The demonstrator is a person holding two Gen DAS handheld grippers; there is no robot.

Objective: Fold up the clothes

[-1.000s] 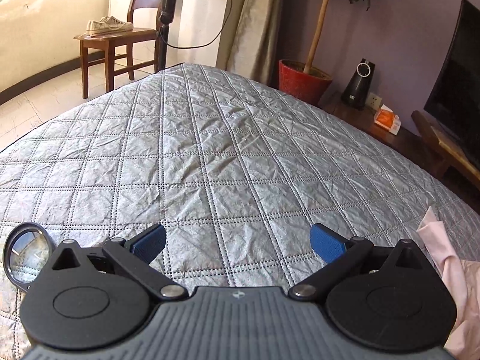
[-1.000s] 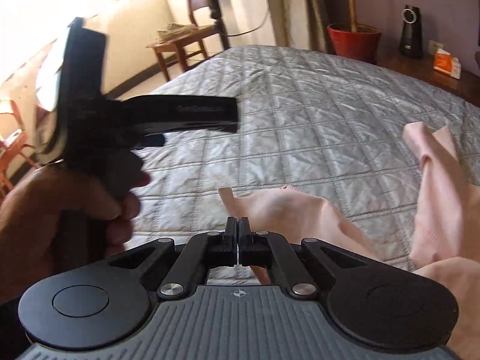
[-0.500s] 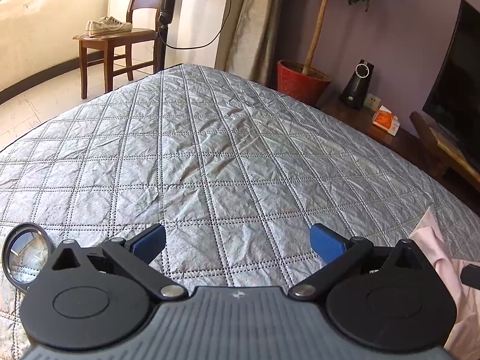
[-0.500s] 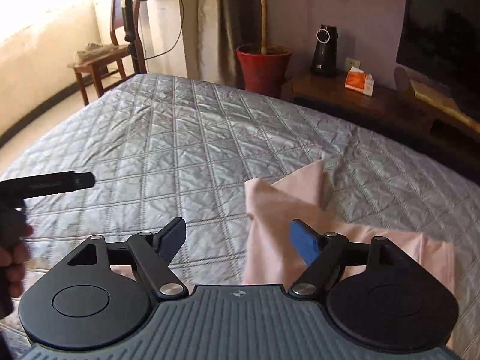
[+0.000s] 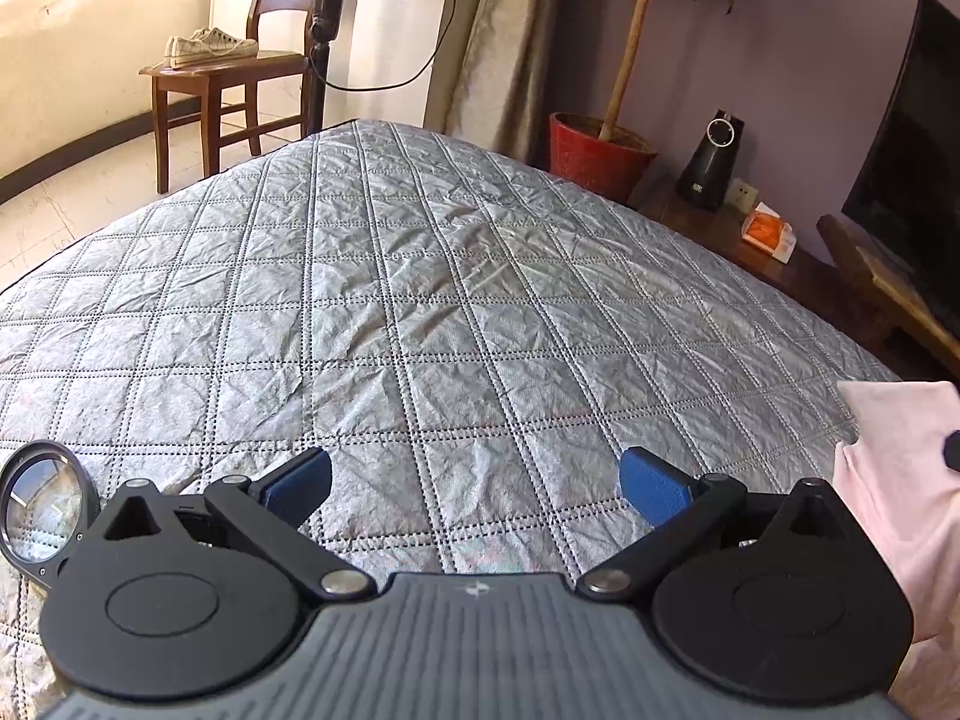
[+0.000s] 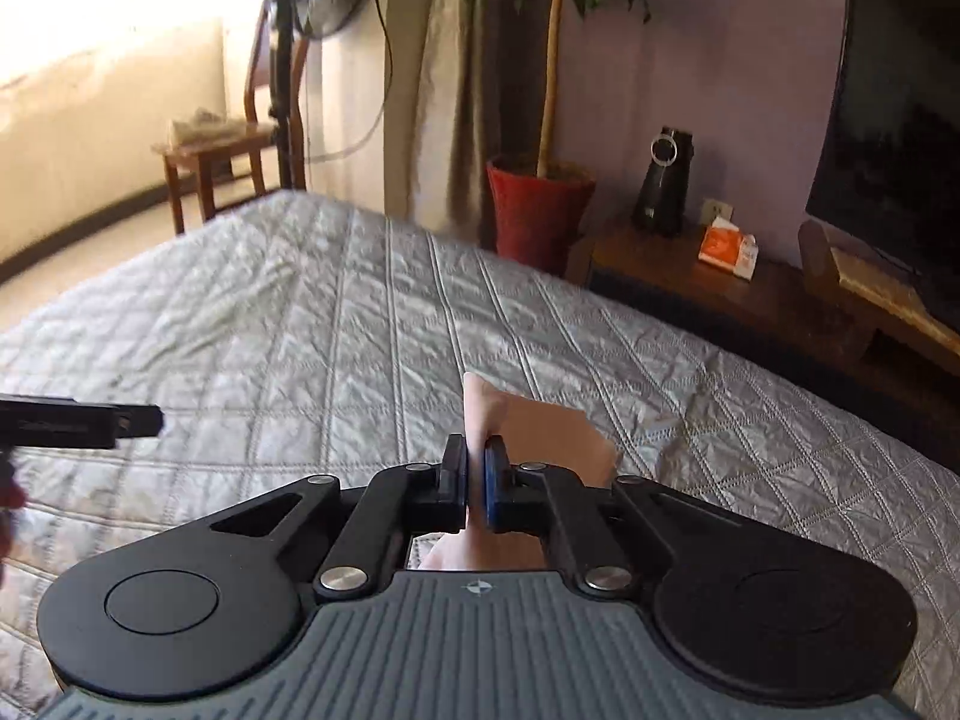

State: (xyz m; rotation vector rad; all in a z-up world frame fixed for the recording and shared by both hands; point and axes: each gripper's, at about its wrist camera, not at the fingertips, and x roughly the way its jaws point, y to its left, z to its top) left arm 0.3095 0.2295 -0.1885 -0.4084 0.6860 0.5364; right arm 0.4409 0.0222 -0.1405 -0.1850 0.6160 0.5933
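A pale pink garment (image 6: 540, 432) lies on the grey quilted bed (image 6: 360, 312). My right gripper (image 6: 476, 468) has a raised fold of it between its pads; the jaws are closing and the pads press on the cloth. In the left wrist view the same garment (image 5: 900, 480) hangs lifted at the right edge. My left gripper (image 5: 474, 480) is held over the bare quilt (image 5: 420, 300), open, its blue pads wide apart with nothing between them. One black finger (image 6: 138, 420) of the left gripper shows at the left of the right wrist view.
Beyond the bed's far corner stand a wooden chair with shoes (image 5: 222, 69) and a fan stand (image 5: 321, 30). A red plant pot (image 5: 594, 150), a black speaker (image 5: 711, 162), an orange packet (image 5: 768, 228) and a dark TV (image 5: 912, 168) line the right wall.
My right gripper let go, swung right over the garment with jaws wide, then closed on a fold and raised it. The pink cloth stands higher in the left wrist view. The left gripper kept still.
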